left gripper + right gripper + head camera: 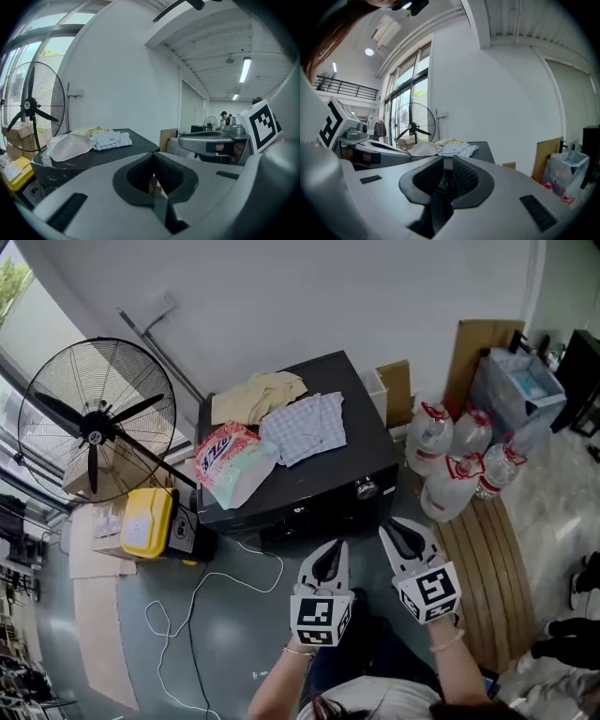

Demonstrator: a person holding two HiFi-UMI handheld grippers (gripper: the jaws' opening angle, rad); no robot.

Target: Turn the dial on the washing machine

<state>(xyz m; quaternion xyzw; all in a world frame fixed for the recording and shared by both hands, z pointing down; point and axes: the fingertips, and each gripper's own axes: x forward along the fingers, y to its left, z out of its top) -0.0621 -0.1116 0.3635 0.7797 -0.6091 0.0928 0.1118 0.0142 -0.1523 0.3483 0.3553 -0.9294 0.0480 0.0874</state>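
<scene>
The black washing machine stands against the white wall, with its silver dial on the front panel near the right corner. Both grippers hover in front of it, a short way off and touching nothing. My left gripper points at the panel left of the dial, and its jaws meet at the tips with nothing held. My right gripper sits just below and right of the dial. Its jaws stand a narrow gap apart, with nothing between them. The machine top shows beyond the left jaws.
On the machine lie a beige garment, a checked cloth and a detergent bag. A standing fan and a yellow box are at the left. Water bottles and a wooden pallet are at the right. A white cable loops on the floor.
</scene>
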